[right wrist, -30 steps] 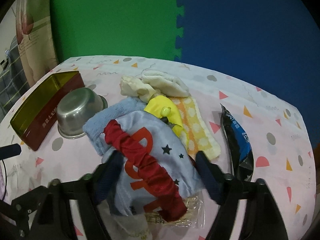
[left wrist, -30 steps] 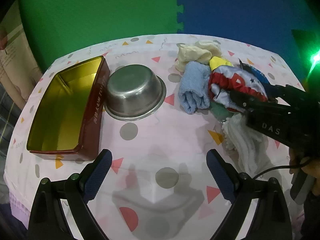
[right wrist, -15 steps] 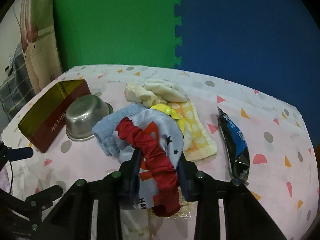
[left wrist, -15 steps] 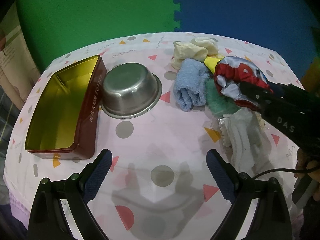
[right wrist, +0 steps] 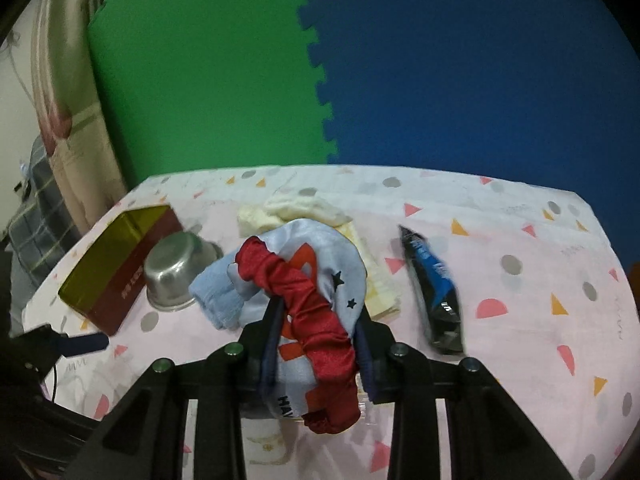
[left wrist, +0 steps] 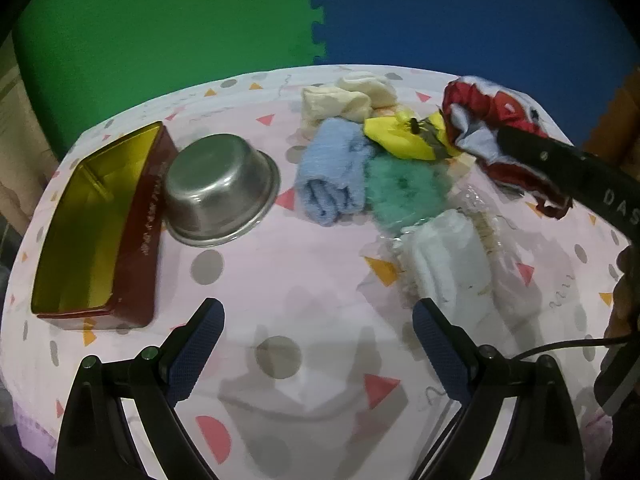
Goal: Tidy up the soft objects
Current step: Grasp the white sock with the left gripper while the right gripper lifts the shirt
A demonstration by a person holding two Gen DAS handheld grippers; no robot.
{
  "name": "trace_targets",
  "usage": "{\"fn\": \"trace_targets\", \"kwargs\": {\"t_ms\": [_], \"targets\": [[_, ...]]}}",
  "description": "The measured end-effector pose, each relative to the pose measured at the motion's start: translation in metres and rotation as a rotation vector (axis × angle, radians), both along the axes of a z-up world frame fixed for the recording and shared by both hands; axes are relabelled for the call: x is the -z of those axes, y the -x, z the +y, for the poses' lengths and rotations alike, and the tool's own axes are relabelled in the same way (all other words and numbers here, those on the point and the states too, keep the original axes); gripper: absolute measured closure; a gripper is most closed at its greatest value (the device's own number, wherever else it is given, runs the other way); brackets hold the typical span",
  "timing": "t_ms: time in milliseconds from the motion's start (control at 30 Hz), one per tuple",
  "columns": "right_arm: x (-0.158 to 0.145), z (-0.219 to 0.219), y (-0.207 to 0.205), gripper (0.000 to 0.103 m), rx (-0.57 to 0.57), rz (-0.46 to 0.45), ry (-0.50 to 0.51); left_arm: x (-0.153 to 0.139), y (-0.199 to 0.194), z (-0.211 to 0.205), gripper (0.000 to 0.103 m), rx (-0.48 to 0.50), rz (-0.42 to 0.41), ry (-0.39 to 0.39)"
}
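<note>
Right gripper (right wrist: 316,344) clenched on pale-blue satin pouch with red ruched trim (right wrist: 308,300), lower centre of frame; left gripper (left wrist: 316,344) released, empty. Risk: slick satin slips out; trailing red trim snags yellow cloth (left wrist: 404,140). Room: gold-lined red rectangular tin (left wrist: 92,220) far left, open; upturned steel bowl (left wrist: 216,188) beside it; bare pink tablecloth (left wrist: 304,280) between.
</note>
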State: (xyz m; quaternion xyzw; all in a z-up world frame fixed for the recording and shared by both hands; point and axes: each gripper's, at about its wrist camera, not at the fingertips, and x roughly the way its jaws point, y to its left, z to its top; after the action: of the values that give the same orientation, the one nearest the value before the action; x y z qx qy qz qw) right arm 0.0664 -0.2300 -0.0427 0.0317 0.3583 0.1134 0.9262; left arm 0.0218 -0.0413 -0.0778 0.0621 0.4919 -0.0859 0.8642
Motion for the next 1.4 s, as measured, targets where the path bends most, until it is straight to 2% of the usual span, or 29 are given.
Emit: {"fn": "trace_targets", "kwargs": {"t_ms": [267, 400, 633, 733, 1033, 1067, 1133, 1200, 1300, 1400], "targets": [[0.004, -0.028, 0.004, 0.070, 0.099, -0.005, 0.027, 0.005, -0.003, -0.013, 0.009, 0.037, 0.015, 0.025], [0.017, -0.043, 0.006, 0.070, 0.185, 0.011, 0.088, 0.007, -0.004, -0.021, 0.009, 0.059, 0.019, 0.042], [0.046, -0.074, 0.009, 0.070, 0.278, 0.070, 0.102, 0.014, -0.006, -0.031, 0.009, 0.102, 0.041, 0.086], [0.054, -0.081, 0.010, 0.070, 0.295, 0.084, 0.093, 0.018, -0.008, -0.036, 0.009, 0.118, 0.059, 0.110], [0.077, -0.089, 0.010, 0.070, 0.317, 0.119, 0.033, 0.025, -0.016, -0.056, 0.010, 0.142, 0.056, 0.088], [0.078, -0.090, 0.011, 0.070, 0.317, 0.118, 0.025, 0.025, -0.017, -0.057, 0.014, 0.144, 0.059, 0.091], [0.079, -0.091, 0.010, 0.070, 0.317, 0.118, 0.015, 0.026, -0.017, -0.057, 0.033, 0.154, 0.072, 0.113], [0.080, -0.090, 0.009, 0.069, 0.314, 0.121, 0.008, 0.027, -0.016, -0.059, 0.058, 0.177, 0.099, 0.153], [0.081, -0.091, 0.008, 0.069, 0.313, 0.122, 0.003, 0.025, -0.012, -0.061, 0.077, 0.198, 0.107, 0.186], [0.081, -0.090, 0.009, 0.069, 0.313, 0.122, 0.005, 0.021, -0.007, -0.063, 0.087, 0.230, 0.094, 0.178]]}}
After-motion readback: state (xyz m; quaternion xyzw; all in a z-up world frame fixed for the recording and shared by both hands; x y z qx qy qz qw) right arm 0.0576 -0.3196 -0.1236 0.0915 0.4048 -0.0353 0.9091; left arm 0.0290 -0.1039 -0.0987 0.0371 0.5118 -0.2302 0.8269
